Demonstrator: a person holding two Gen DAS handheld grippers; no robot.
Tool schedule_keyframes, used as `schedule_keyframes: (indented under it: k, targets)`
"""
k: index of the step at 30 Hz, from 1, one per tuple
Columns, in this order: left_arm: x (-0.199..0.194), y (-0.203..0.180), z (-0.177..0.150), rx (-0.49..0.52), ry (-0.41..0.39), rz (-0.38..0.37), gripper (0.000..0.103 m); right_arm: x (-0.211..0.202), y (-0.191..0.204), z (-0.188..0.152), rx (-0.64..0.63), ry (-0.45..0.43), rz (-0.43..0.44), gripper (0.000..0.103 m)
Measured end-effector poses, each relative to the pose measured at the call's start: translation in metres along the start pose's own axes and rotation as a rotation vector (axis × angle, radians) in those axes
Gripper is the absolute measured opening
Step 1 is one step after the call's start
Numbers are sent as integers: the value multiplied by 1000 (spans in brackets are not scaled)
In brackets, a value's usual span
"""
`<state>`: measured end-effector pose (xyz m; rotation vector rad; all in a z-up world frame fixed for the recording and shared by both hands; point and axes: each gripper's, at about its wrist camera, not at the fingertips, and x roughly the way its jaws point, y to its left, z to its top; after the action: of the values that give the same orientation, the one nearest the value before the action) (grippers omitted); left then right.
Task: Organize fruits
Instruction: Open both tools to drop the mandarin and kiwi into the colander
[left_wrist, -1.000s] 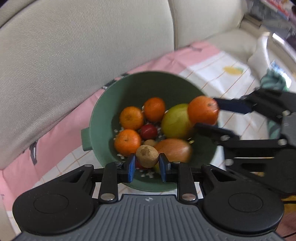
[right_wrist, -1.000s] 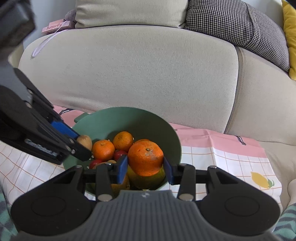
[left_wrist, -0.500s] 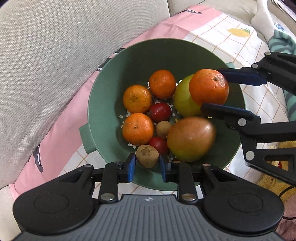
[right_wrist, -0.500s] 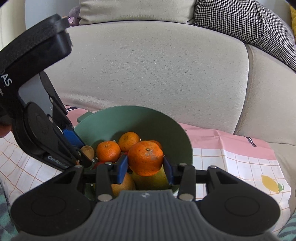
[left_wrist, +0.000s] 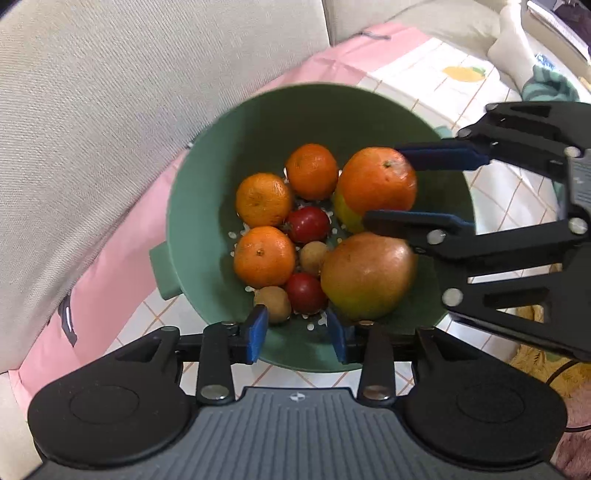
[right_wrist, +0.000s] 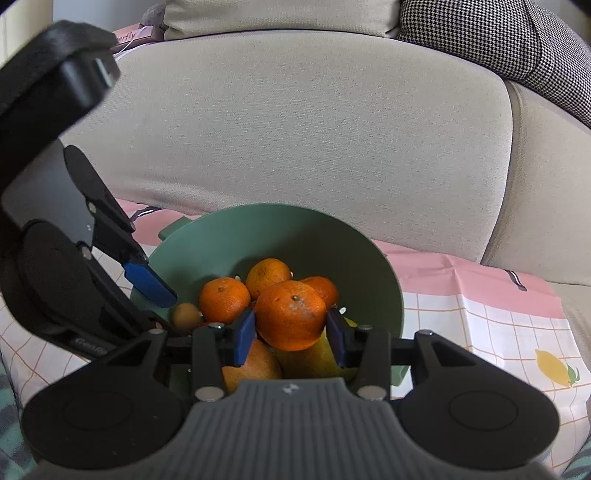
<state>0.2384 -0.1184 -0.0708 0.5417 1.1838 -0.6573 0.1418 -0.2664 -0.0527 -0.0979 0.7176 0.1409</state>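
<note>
Two tools work over the green colander, which sits on a pink checked cloth spread on the sofa. We hold our left tool with its jaws just opening, pads apart and touching nothing; the small brown fruit lies in the colander just ahead of its left pad. Our right tool is clamped on a large orange, held above the heap. Below it lie three tangerines, two red fruits and a mango.
</note>
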Motion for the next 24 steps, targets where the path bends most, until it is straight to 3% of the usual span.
schedule_keyframes:
  k: [6,10,14,24]
  targets:
    - [-32,6,-16,-71,-112,8,47,8,1,6,23,2,40,40]
    - [-50,14,-31,-171,-149,66,48,17,4,10,47,17,70,40]
    - [-66,26,-47,-287,-195,63,48,28,8,12,80,47,88,40]
    - [-77,36,-84,-478,-236,54,48,43,16,15,81,102,57,40]
